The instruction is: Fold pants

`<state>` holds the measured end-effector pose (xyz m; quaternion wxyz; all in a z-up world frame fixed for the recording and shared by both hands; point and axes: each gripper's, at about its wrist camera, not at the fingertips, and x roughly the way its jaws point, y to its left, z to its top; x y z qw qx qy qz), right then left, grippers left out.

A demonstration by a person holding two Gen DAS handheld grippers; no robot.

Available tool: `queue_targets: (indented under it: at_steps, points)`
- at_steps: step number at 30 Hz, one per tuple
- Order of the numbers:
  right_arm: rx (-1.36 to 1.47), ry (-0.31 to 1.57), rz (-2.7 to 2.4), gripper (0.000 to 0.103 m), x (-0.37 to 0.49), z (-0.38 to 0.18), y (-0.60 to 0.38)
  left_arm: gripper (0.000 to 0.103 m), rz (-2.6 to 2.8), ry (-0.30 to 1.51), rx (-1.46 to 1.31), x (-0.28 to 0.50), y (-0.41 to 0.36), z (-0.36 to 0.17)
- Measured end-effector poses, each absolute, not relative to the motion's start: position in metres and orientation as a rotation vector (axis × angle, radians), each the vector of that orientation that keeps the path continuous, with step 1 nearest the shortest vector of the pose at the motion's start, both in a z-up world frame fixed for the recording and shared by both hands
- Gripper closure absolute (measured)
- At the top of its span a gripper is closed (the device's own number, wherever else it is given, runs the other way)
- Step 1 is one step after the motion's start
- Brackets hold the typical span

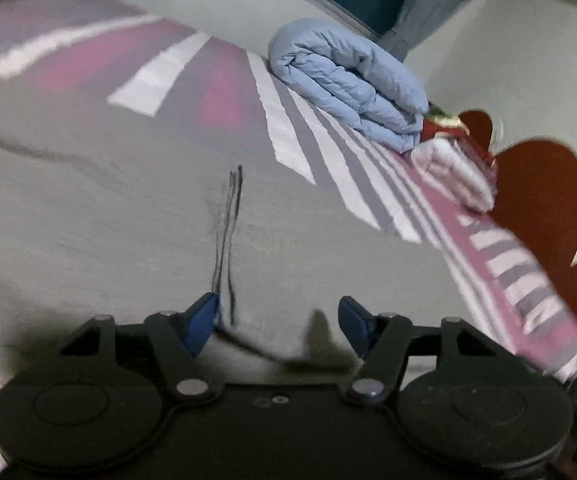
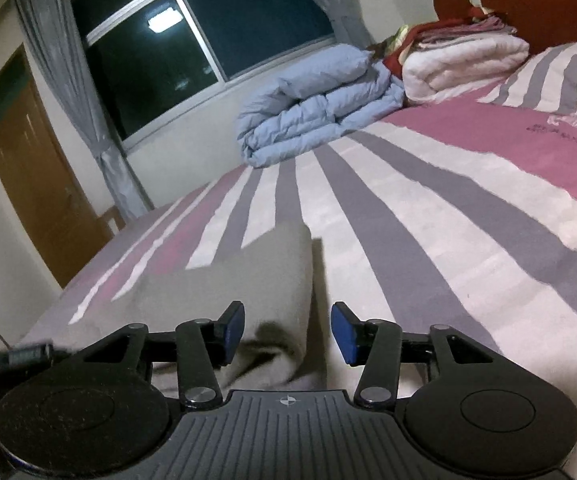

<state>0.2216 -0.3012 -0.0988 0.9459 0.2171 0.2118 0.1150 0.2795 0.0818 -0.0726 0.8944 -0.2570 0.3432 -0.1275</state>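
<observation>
The grey pants [image 1: 128, 208] lie spread on the striped bed, filling most of the left wrist view, with two thin dark lines [image 1: 228, 240] running down the cloth. My left gripper [image 1: 278, 320] is open just above the pants, holding nothing. In the right wrist view a folded edge of the grey pants [image 2: 256, 288] lies on the bedspread. My right gripper [image 2: 286, 332] is open, with the fold's right edge lying between its jaws; its blue pads [image 2: 234, 330] grip nothing.
The bedspread [image 2: 428, 208] has pink, white and grey stripes. A folded light blue duvet [image 2: 312, 108] and a white folded blanket [image 2: 464, 64] sit at the bed's far side, also in the left wrist view [image 1: 348, 80]. A red headboard [image 1: 536, 192], window [image 2: 192, 40] and wooden door [image 2: 36, 184] surround it.
</observation>
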Motion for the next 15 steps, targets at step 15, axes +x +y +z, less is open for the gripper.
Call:
queue_targets:
  at_steps: [15]
  points:
    - [0.316,0.504,0.272,0.025,0.230,-0.115,-0.270,0.077,-0.387,0.646,-0.646,0.281,0.090,-0.058]
